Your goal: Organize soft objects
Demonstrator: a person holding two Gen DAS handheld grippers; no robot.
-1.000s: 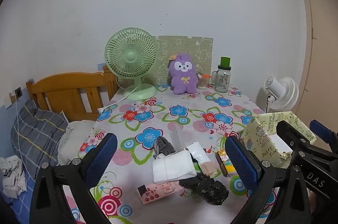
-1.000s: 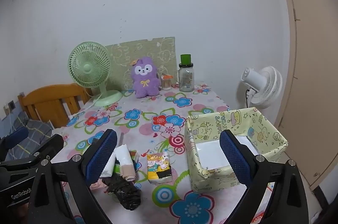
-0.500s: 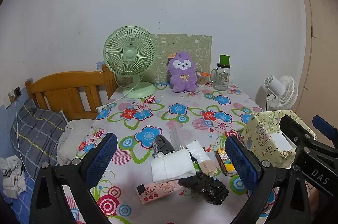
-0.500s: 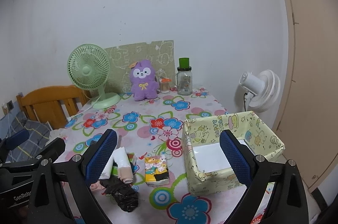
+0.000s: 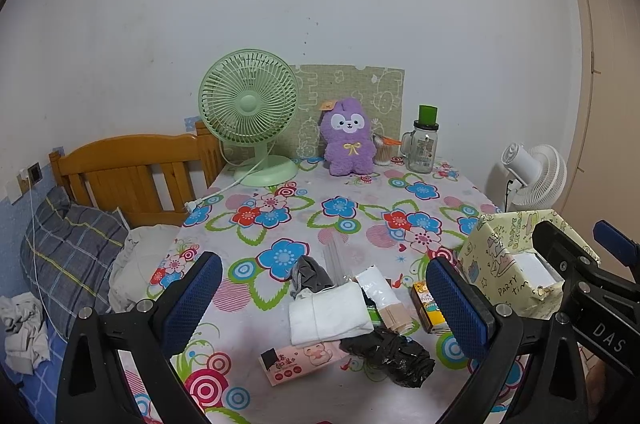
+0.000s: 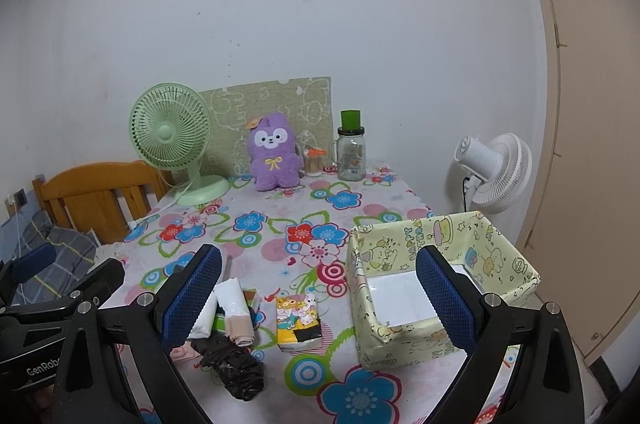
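You haven't started sorting yet: your left gripper and right gripper both hover over the table's near edge with jaws wide apart, holding nothing. The soft things, a folded white cloth, a grey sock and a black crumpled bag, lie heaped near that edge. The yellow paper box at the near right corner looks empty, so everything is left

Right gripper body: I read "DAS".
Left gripper body: I read "GenRobo", cut off.
Paper box wall: I read "HAPPY"; in the left view, "PARTY TIME".
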